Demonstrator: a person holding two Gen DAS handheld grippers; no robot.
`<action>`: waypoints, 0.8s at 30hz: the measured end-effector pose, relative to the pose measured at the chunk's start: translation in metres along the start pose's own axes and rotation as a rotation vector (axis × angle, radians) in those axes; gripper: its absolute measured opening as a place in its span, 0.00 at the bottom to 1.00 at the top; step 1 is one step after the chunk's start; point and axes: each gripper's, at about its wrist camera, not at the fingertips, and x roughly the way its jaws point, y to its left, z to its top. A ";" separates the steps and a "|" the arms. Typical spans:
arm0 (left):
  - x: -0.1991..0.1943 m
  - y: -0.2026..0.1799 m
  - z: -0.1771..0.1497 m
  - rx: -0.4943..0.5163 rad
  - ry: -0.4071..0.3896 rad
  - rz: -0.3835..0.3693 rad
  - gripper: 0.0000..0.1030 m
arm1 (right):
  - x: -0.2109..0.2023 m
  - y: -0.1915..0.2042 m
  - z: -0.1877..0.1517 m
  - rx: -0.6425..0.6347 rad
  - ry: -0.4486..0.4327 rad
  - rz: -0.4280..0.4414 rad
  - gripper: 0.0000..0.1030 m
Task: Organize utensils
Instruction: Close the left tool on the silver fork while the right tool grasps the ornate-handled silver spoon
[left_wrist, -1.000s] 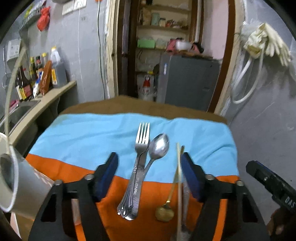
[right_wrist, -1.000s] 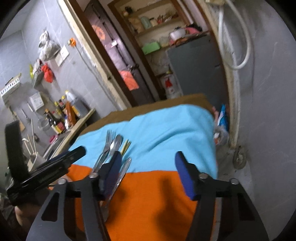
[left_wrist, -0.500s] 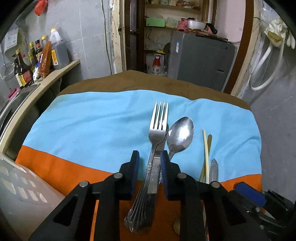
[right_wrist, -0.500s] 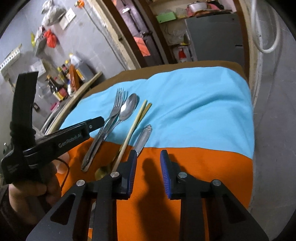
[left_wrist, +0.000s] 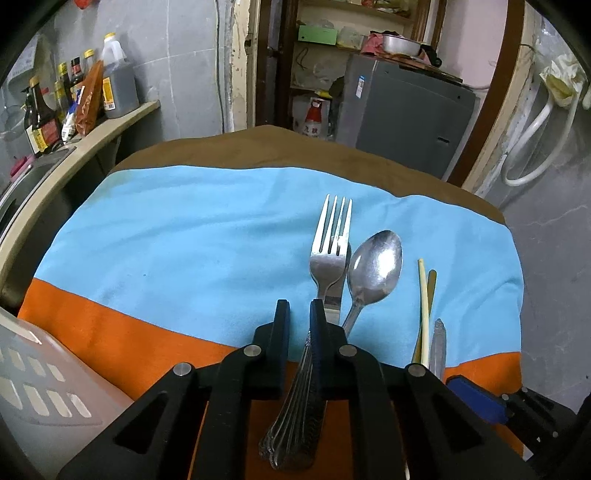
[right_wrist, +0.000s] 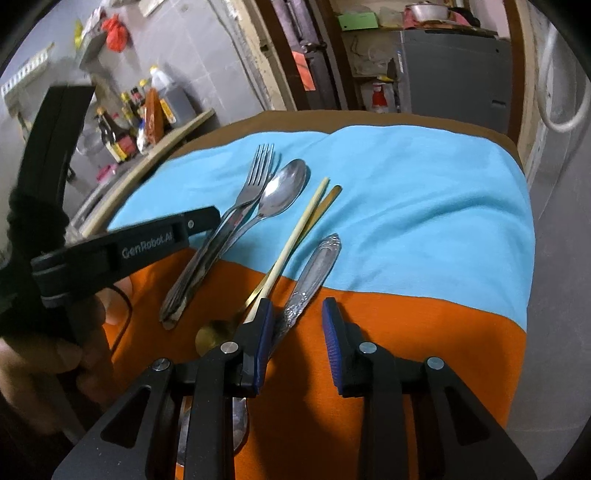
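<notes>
left claw (left_wrist: 298, 325) nearly closed beside fork (left_wrist: 330, 254), holding nothing | right claw (right_wrist: 297, 332) half open, empty | risk: pinch drags spoon (left_wrist: 375, 269) too

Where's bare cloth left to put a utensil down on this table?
The blue cloth left of the fork is bare, out to the basket. In the right wrist view, cloth right of the ornate handle is bare too. It's crowded in between: fork, spoon, chopstick.
</notes>
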 end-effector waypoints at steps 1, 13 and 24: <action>0.001 0.000 0.000 0.000 0.002 -0.003 0.08 | 0.002 0.005 0.001 -0.023 0.009 -0.028 0.26; 0.009 -0.003 0.006 0.022 0.062 -0.051 0.08 | -0.001 0.010 -0.002 -0.078 0.069 -0.177 0.07; 0.017 -0.003 0.018 0.037 0.105 -0.072 0.05 | 0.001 -0.009 0.012 0.005 0.082 -0.131 0.08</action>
